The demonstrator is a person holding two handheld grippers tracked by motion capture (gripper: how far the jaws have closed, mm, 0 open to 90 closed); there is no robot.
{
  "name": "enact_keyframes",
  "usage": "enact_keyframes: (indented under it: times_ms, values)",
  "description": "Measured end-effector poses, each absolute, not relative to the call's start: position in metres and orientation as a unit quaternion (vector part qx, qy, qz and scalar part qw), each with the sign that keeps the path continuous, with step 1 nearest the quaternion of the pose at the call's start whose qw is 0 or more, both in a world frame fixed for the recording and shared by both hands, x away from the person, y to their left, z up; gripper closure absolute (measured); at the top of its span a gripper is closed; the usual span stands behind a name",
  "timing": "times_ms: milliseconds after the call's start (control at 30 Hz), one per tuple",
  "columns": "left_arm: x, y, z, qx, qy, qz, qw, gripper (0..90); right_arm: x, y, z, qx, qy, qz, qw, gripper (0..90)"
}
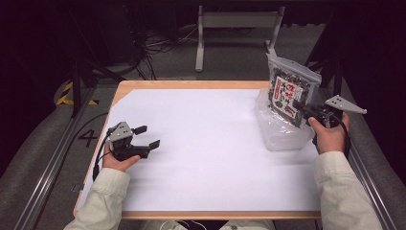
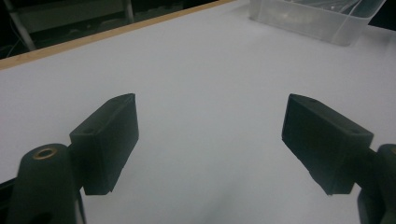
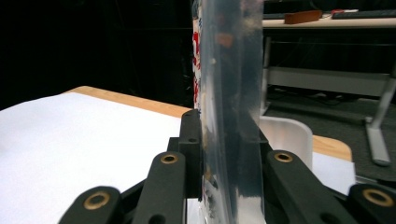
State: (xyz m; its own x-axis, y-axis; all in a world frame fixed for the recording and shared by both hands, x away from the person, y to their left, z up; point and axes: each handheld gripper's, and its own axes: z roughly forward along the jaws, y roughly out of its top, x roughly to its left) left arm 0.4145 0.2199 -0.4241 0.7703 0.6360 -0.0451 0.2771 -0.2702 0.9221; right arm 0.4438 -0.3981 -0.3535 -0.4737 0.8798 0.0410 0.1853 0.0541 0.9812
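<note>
Bag (image 1: 290, 92): upright above clear bin (image 1: 280, 129), far right of desk (image 1: 201, 143).
Right hand-held gripper (image 1: 302, 108): clamped on bag's edge.
Left hand-held gripper (image 1: 147, 137): spread wide, empty.
Advice: keep bag vertical, firmly pinched.

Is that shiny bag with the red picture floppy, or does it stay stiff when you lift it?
Probably fairly stiff: the clear bag stands upright above the plastic tub though the right tongs pinch only one edge. It looks light, and its glossy film may be slippery.
</note>
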Motion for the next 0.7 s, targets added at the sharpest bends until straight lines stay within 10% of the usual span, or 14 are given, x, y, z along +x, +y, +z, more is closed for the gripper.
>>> enact_keyframes:
  times_ms: [700]
  values:
    - [0.413, 0.221, -0.423, 0.776, 0.295, 0.17, 0.531, 20.0, 0.438, -0.397, -0.36, 0.412, 0.641, 0.571, 0.306, 75.3]
